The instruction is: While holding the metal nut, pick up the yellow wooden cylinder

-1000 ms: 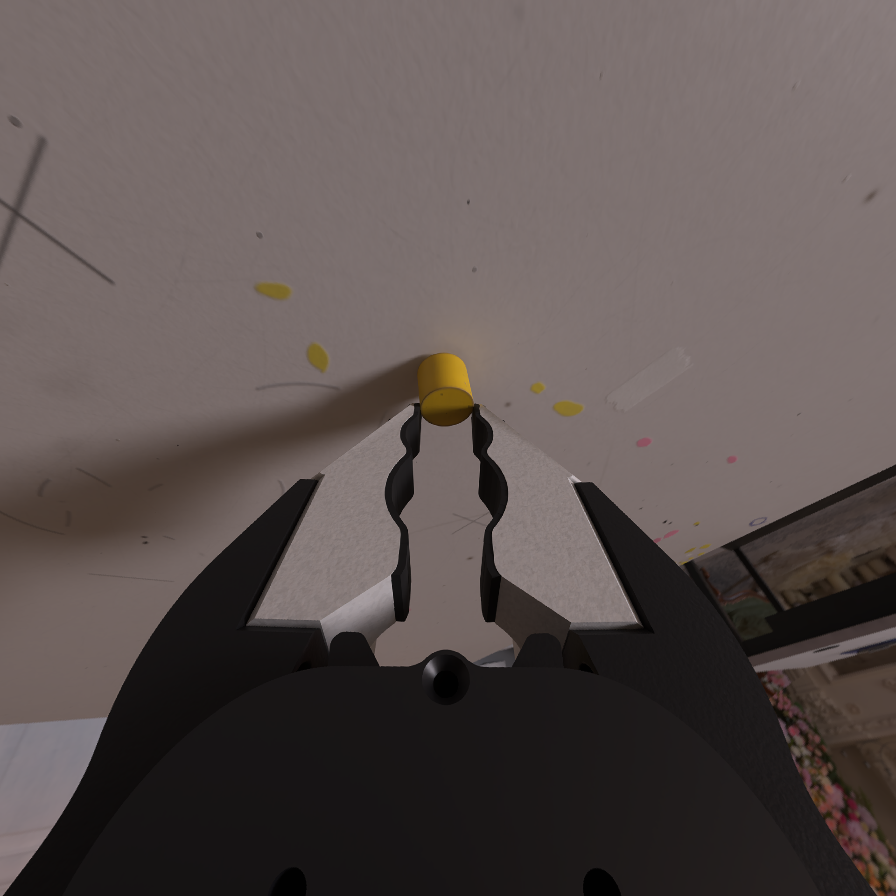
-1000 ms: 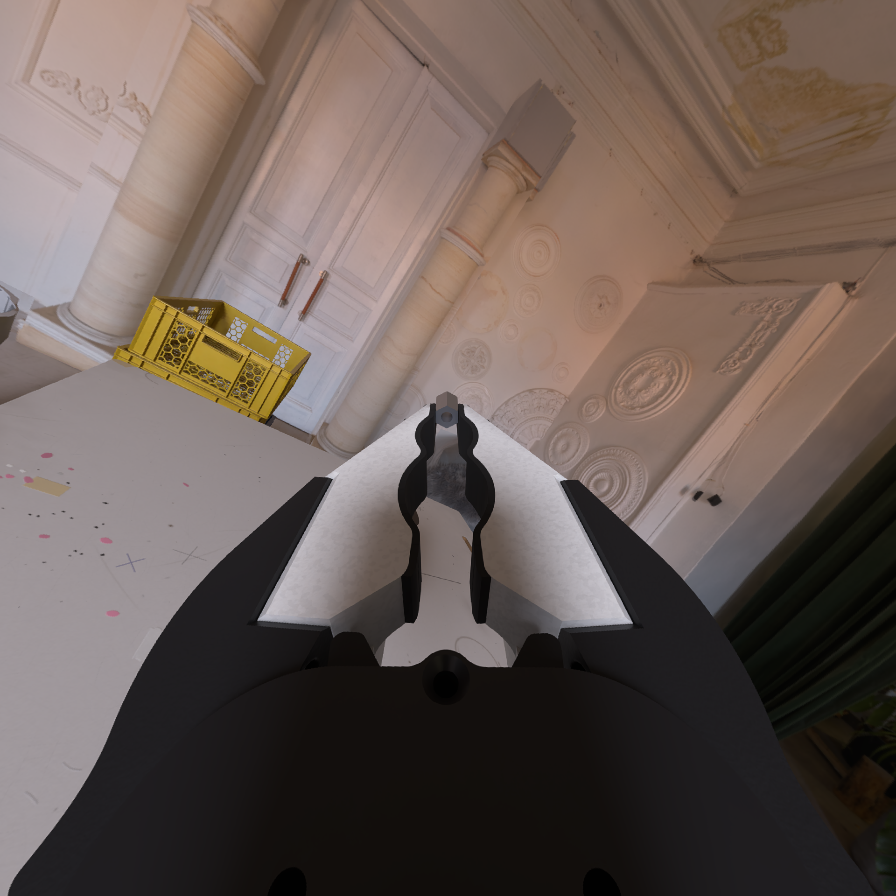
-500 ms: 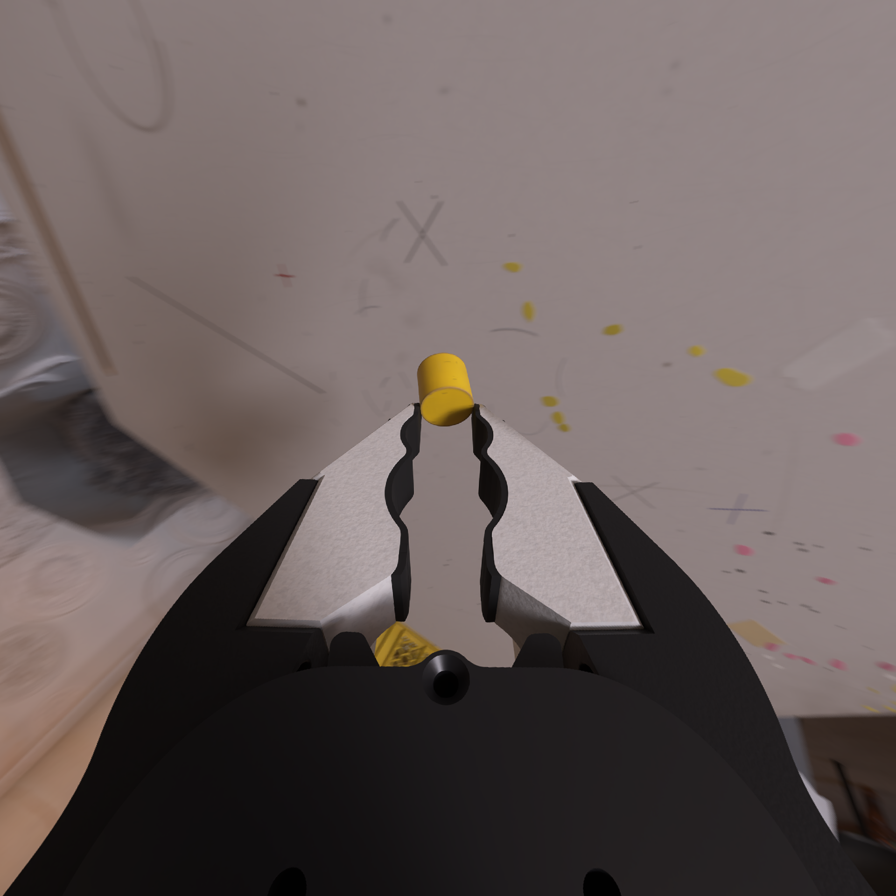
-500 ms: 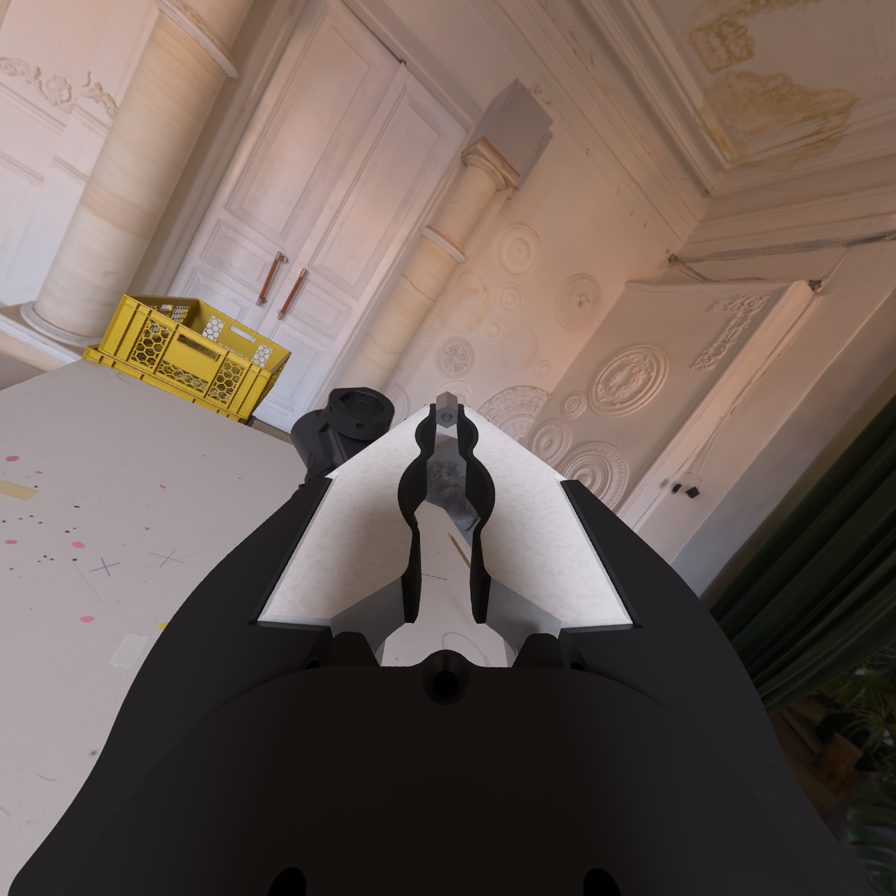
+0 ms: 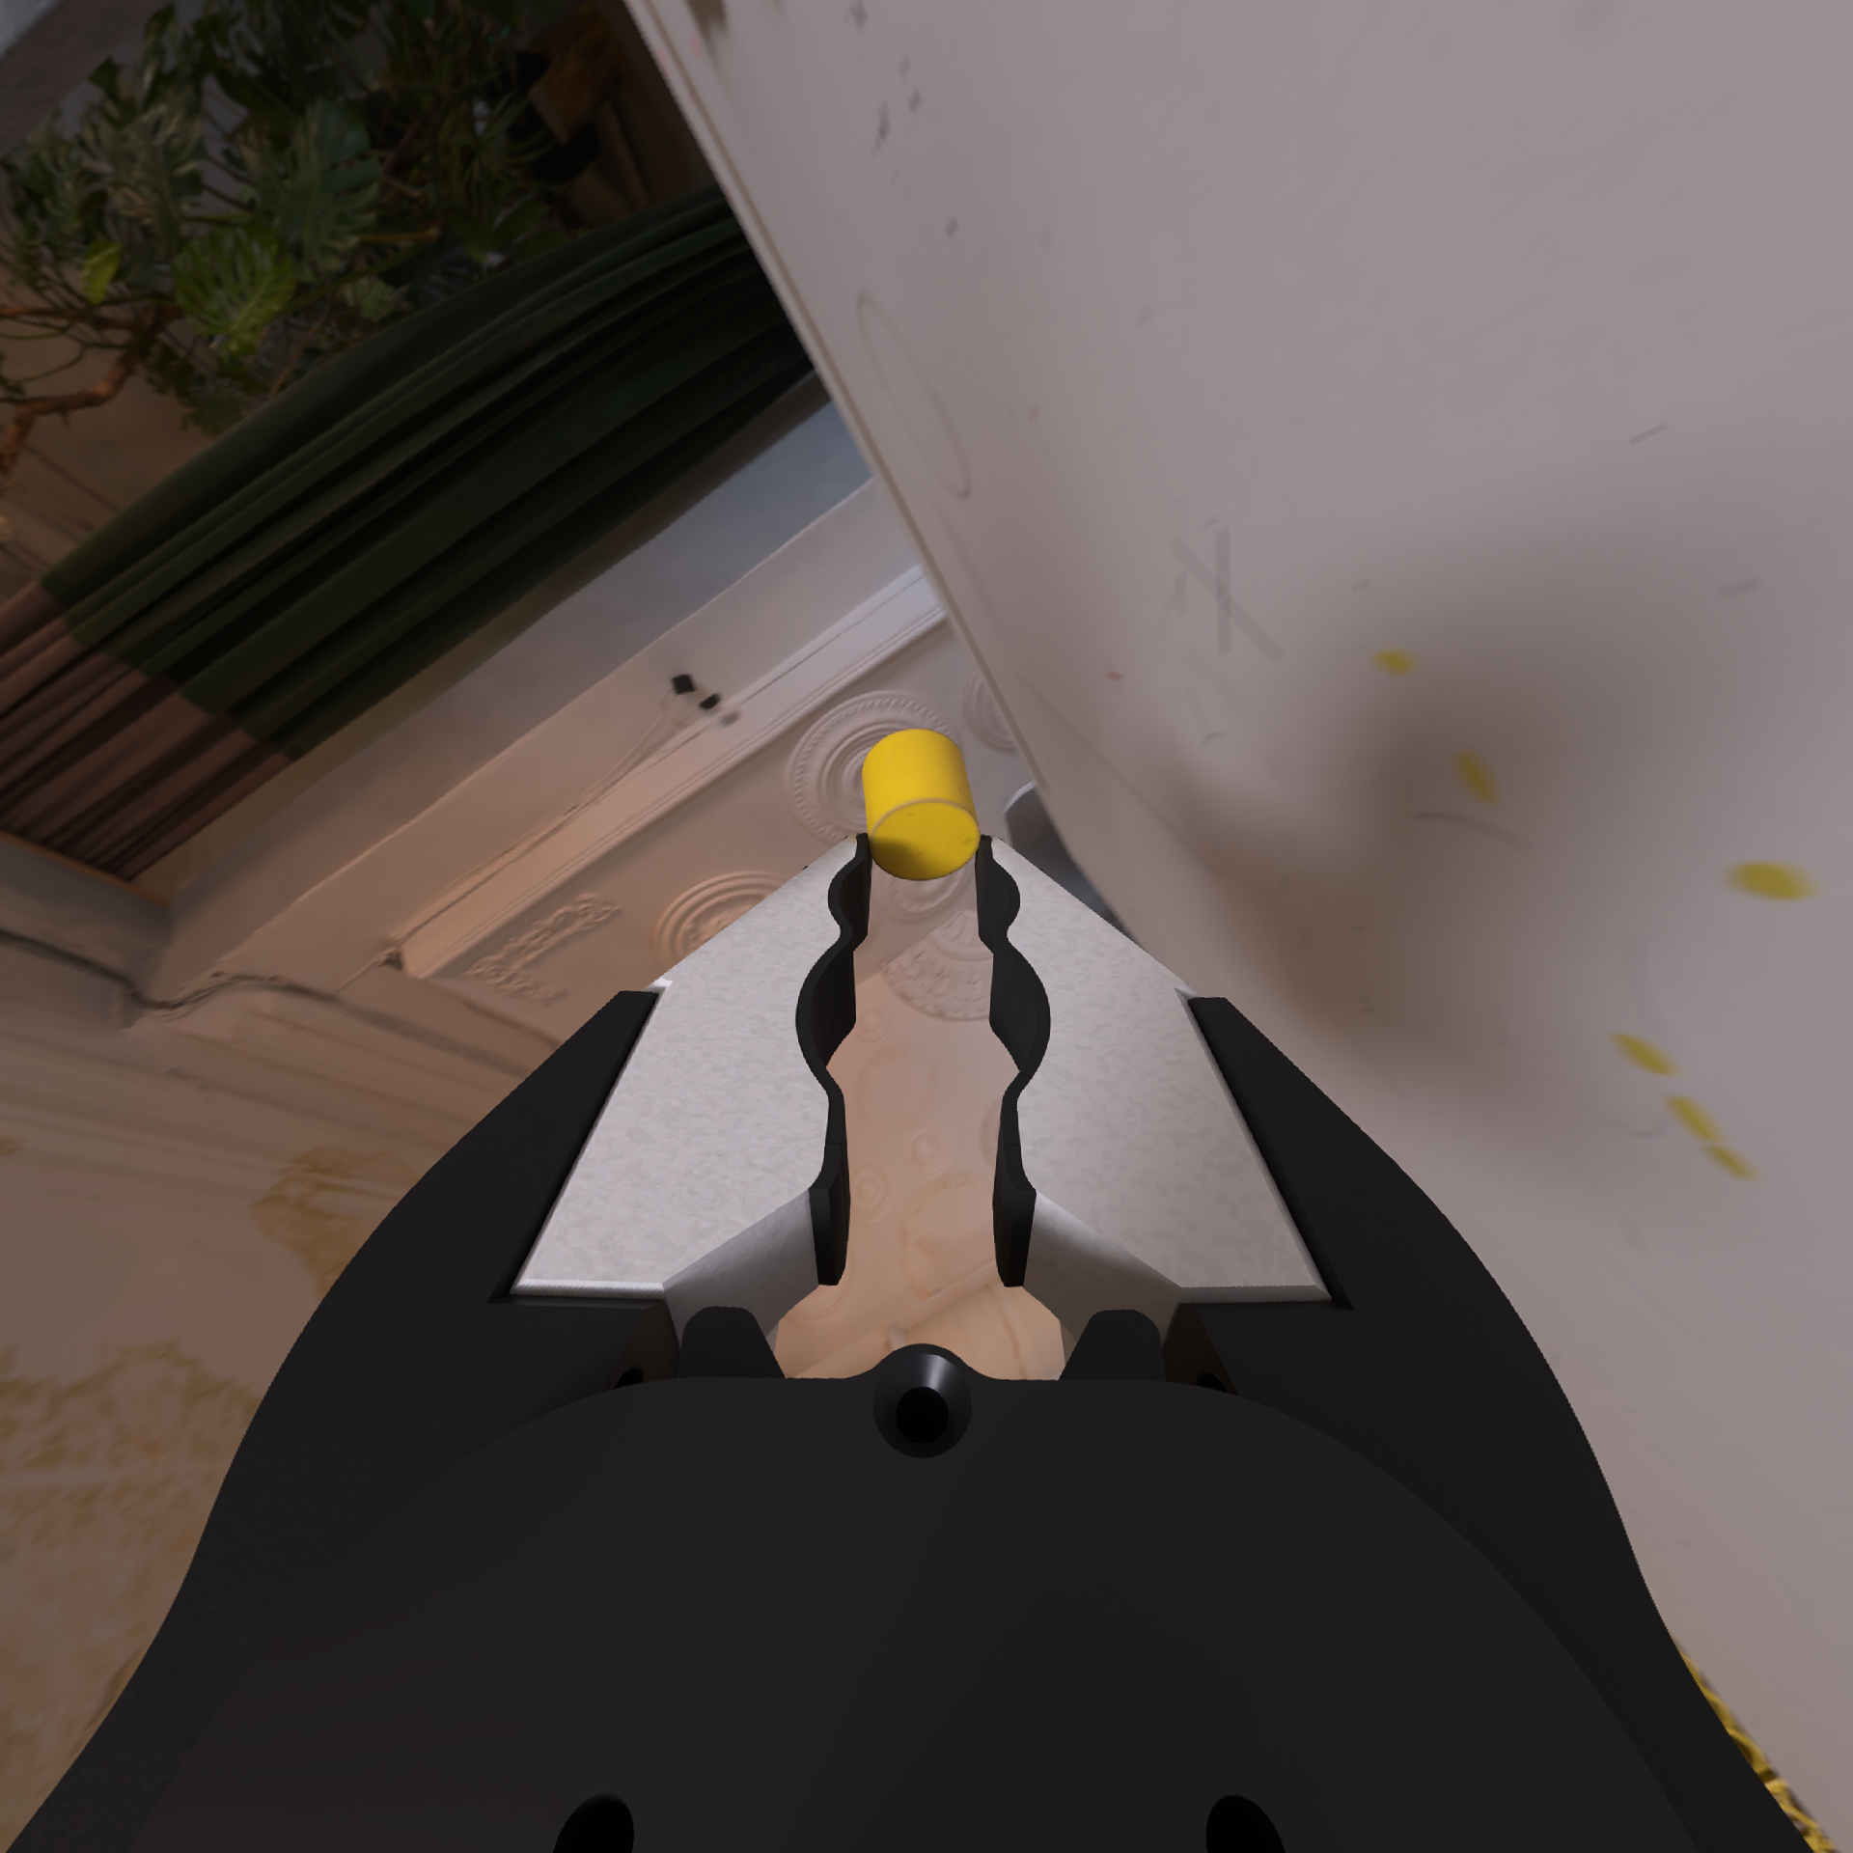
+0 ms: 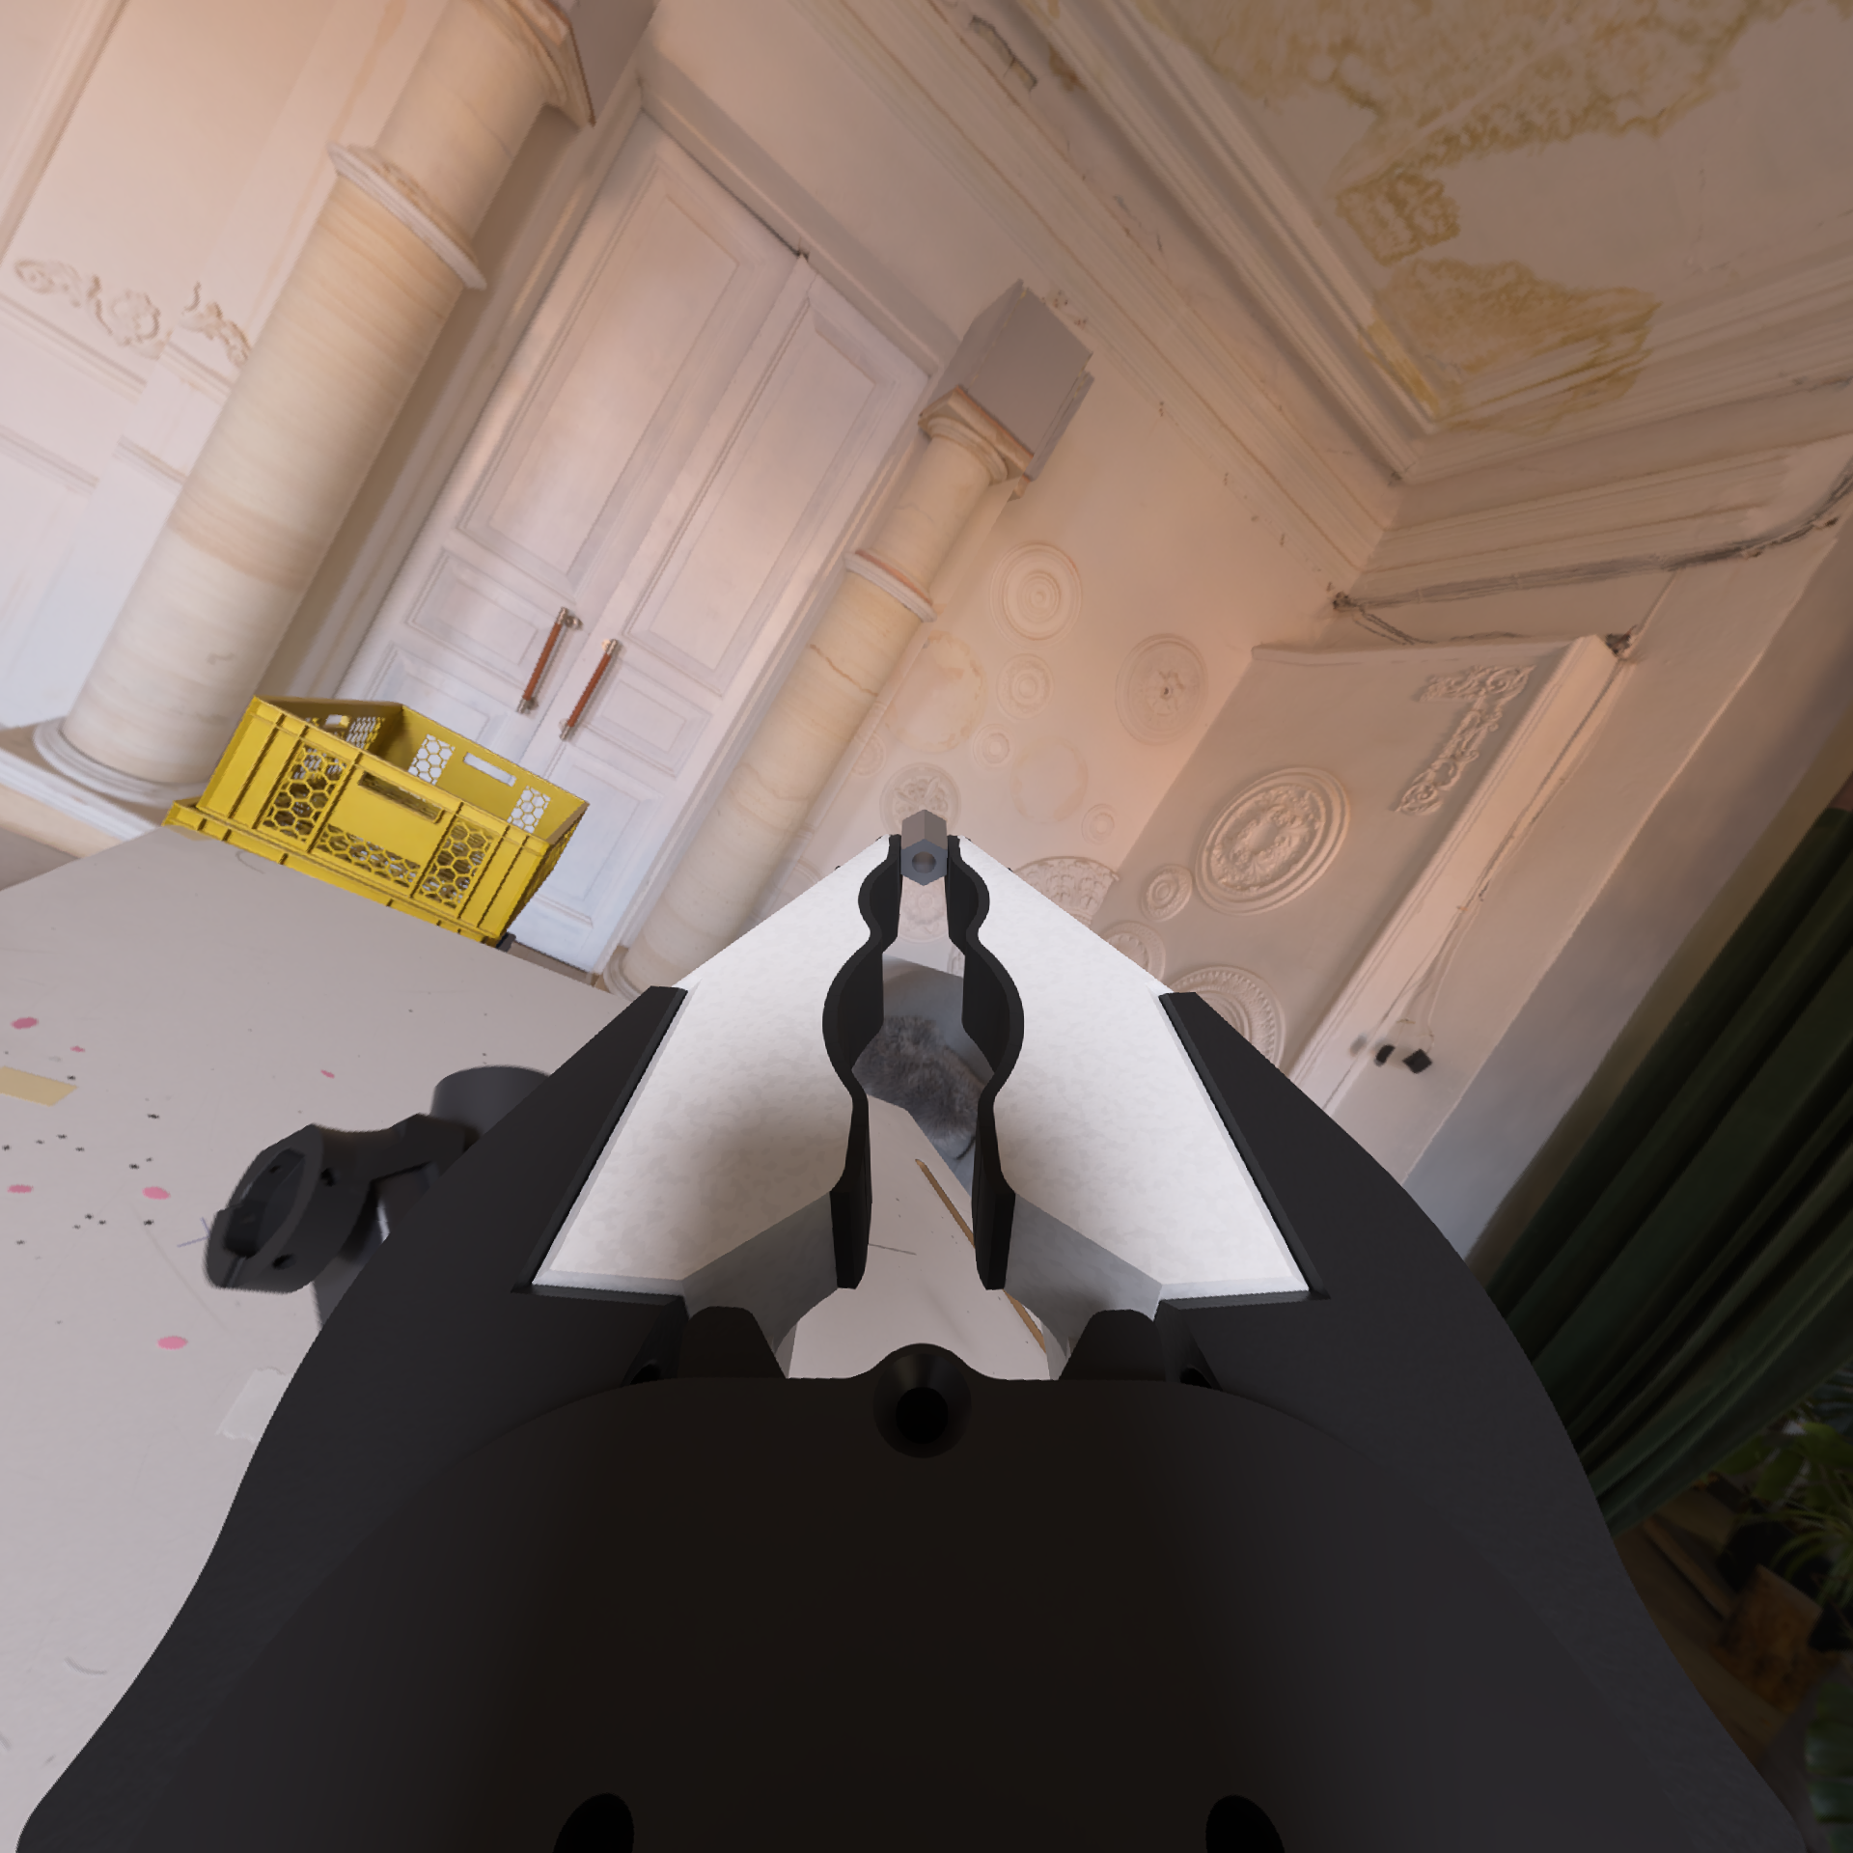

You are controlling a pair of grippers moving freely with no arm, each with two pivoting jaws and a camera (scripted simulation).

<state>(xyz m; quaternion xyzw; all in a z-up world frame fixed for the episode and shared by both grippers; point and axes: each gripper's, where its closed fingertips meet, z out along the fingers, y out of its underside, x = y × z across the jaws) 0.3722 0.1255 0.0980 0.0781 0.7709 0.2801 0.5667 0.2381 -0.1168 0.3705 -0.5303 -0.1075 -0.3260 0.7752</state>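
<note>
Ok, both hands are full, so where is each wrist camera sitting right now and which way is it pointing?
Left wrist view: on the left gripper, aimed past the table edge at wall and curtain; its fingers pinch the yellow wooden cylinder.
Right wrist view: on the right gripper, aimed over the table toward the doors and yellow crate; its fingers pinch the metal nut; the left gripper's body shows low left.
Shared: table, ornamented wall, dark curtain.

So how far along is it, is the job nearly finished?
Nearly. The right gripper is shut on the metal nut. The left gripper is shut on the yellow wooden cylinder, clear of the table. Nothing obvious is left except keeping both grips.
</note>
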